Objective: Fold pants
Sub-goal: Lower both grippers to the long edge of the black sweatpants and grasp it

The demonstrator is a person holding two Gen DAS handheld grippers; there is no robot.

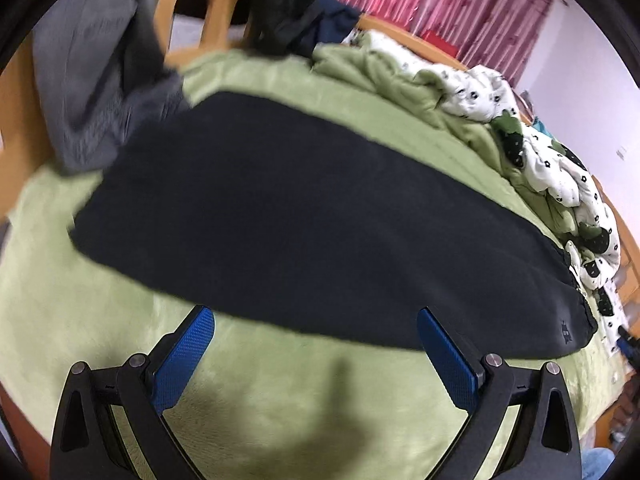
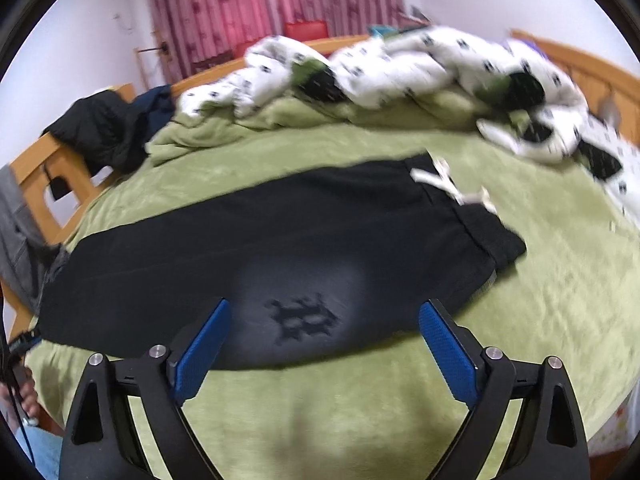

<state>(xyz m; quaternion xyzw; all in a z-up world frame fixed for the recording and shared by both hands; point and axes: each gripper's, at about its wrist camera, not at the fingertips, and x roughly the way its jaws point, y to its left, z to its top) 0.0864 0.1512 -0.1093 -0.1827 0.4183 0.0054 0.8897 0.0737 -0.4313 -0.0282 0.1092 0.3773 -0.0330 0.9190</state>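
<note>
Black pants (image 1: 304, 216) lie flat lengthwise on a green blanket (image 1: 280, 392), one leg over the other. In the right wrist view the pants (image 2: 280, 240) show the waistband with a white drawstring (image 2: 448, 184) at the right and a dark logo (image 2: 302, 318) near the front edge. My left gripper (image 1: 316, 320) is open and empty, just above the near edge of the pants toward the leg end. My right gripper (image 2: 324, 312) is open and empty, over the near edge by the logo.
A rumpled white patterned quilt (image 2: 400, 68) and green cover lie along the far side of the bed. Dark clothes (image 2: 104, 132) hang on the wooden bed frame (image 2: 36, 168). A grey garment (image 1: 100, 88) lies at the leg end. Pink curtains (image 2: 248, 4) hang behind.
</note>
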